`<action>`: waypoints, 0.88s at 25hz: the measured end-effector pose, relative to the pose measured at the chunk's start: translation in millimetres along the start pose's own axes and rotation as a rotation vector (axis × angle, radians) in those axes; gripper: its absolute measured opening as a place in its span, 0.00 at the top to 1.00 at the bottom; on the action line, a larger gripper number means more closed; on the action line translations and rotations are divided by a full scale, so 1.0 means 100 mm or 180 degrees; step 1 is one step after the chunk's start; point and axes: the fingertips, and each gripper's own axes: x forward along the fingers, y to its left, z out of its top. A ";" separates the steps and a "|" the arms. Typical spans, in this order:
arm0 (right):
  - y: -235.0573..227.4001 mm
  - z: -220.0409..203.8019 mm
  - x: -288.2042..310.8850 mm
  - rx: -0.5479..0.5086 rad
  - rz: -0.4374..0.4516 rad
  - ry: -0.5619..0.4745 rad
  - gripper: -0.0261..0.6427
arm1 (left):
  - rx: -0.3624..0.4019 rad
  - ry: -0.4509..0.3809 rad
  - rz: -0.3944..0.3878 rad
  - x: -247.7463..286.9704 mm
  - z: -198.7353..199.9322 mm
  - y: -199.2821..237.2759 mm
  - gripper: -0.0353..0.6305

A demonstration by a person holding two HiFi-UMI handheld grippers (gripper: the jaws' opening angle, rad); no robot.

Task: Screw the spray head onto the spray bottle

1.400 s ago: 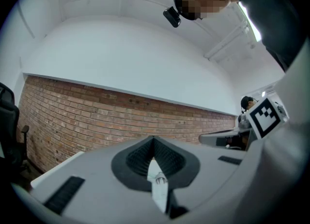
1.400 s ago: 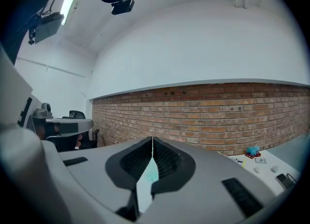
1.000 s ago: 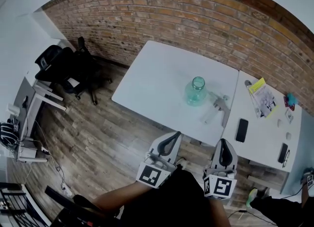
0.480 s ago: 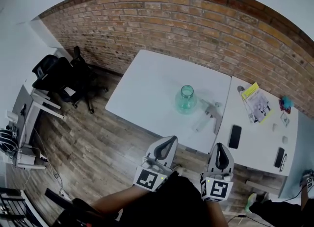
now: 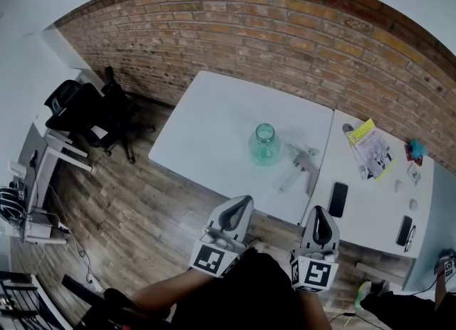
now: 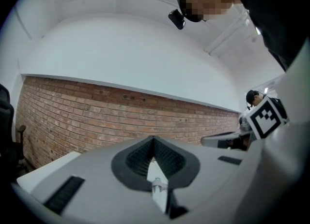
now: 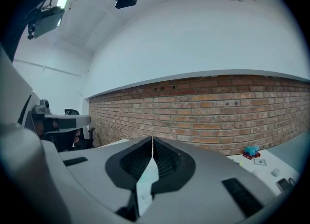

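Head view: where does the bottle (image 5: pixel 264 145) stand?
Upright on the white table (image 5: pixel 206 125), neck open, towards the table's right side. The spray head (image 5: pixel 305 165) lies on its side just to the right of it on the same table, and the two do not touch.

And the grippers?
Both are low in the picture, on the near side of the table and well short of either thing. The left gripper (image 5: pixel 246 199) hangs over the wood floor (image 5: pixel 142 200) and points at the table's near edge. The bottle is ahead of it and a little to the right. The right gripper (image 5: pixel 319 209) is beside it, its tip near the corner where a second table (image 5: pixel 370 207) adjoins. The spray head is ahead of that tip and slightly left.

Do they hold anything?
No. In the left gripper view the jaws meet tip to tip with nothing between them, and the right gripper view shows the same.

What lies beyond?
A brick wall (image 5: pixel 285 29) behind both tables
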 end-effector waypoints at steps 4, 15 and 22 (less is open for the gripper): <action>-0.03 0.05 0.01 0.0005 0.0038 -0.0072 0.95 | -0.0007 -0.0001 0.0005 0.05 -0.02 -0.01 0.95; 0.03 0.07 0.02 0.0090 0.0093 -0.0198 0.95 | 0.0019 0.0145 -0.0081 -0.02 0.02 -0.12 0.95; 0.06 0.04 -0.11 0.0090 0.0045 -0.0146 0.95 | 0.0049 0.0120 -0.0262 0.01 -0.03 -0.20 0.95</action>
